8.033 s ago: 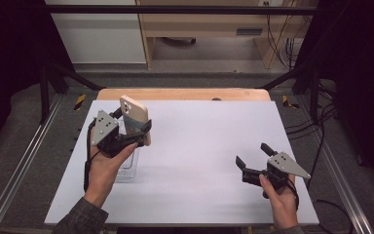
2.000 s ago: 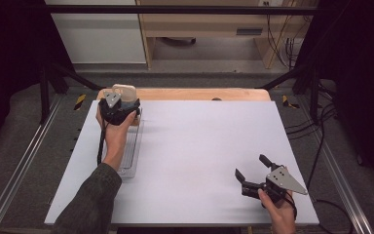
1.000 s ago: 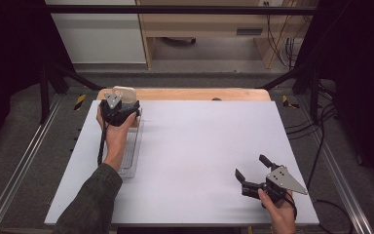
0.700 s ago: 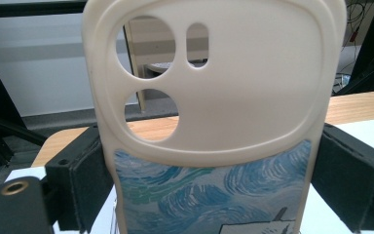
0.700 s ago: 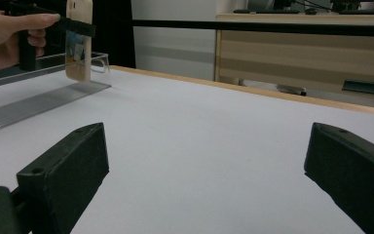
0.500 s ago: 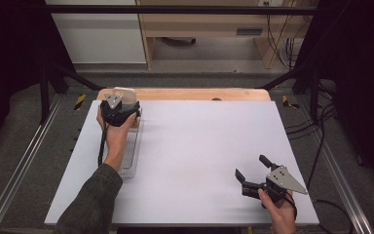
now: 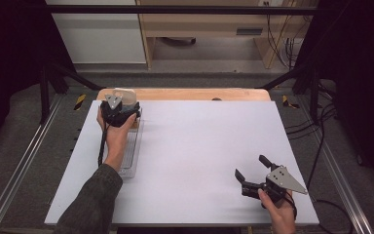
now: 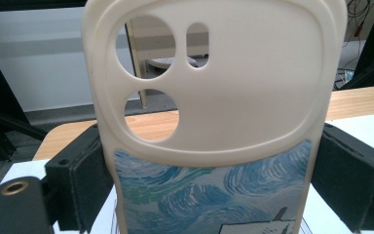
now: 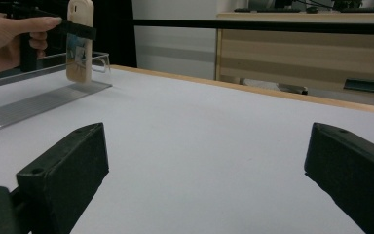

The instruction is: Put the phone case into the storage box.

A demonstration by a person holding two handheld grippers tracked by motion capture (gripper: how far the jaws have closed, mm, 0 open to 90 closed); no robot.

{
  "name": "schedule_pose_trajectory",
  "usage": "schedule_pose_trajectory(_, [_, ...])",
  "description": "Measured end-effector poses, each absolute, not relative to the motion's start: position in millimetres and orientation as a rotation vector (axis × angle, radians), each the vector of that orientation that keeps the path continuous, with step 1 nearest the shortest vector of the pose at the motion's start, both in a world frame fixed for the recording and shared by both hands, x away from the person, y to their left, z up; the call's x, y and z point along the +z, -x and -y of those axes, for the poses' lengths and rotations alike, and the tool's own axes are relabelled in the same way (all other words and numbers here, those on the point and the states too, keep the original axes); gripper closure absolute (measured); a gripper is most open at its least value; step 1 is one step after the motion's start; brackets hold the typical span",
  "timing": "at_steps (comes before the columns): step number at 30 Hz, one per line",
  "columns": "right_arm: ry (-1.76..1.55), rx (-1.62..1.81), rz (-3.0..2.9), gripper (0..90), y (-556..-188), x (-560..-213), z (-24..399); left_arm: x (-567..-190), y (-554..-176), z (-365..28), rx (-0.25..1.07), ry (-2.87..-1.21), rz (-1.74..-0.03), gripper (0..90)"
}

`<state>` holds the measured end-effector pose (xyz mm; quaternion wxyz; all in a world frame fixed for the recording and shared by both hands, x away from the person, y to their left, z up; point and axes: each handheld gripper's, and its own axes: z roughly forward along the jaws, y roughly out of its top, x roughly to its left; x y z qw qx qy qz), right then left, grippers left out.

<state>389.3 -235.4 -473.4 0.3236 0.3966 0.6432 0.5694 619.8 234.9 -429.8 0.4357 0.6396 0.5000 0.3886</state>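
A cream phone case (image 8: 209,97) with a blue swirl painting stands upright between the jaws of my left gripper (image 8: 214,190), which is shut on its two long edges. From above, the case (image 7: 124,92) and left gripper (image 7: 120,111) are at the far end of a clear ribbed rack (image 7: 129,152) on the table's left side. The right gripper view shows the case (image 9: 79,41) with its lower end at the rack (image 9: 39,102); whether it touches is unclear. My right gripper (image 7: 251,166) rests open near the front right corner, nothing between its jaws (image 9: 209,170).
The white table top (image 7: 199,141) ends in a wooden strip (image 7: 185,94) at the far edge. Metal rails (image 7: 14,170) run along both sides, and cables (image 7: 321,126) hang off the right. A wooden cabinet (image 9: 297,53) stands beyond the table.
Eight seconds ago the left gripper held the case higher, nearer the rack's middle; it has since moved to the rack's far end. The right gripper drifted slightly nearer. Nothing moved in the last second.
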Motion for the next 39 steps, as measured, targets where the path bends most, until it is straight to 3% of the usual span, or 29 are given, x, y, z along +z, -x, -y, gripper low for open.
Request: schedule_pose_trajectory(39, [-1.042, 1.495, -1.693, 2.5, -389.6, -474.0, 235.2, -436.8, -623.1, -231.9, 0.932, -1.622, -1.27, 9.7])
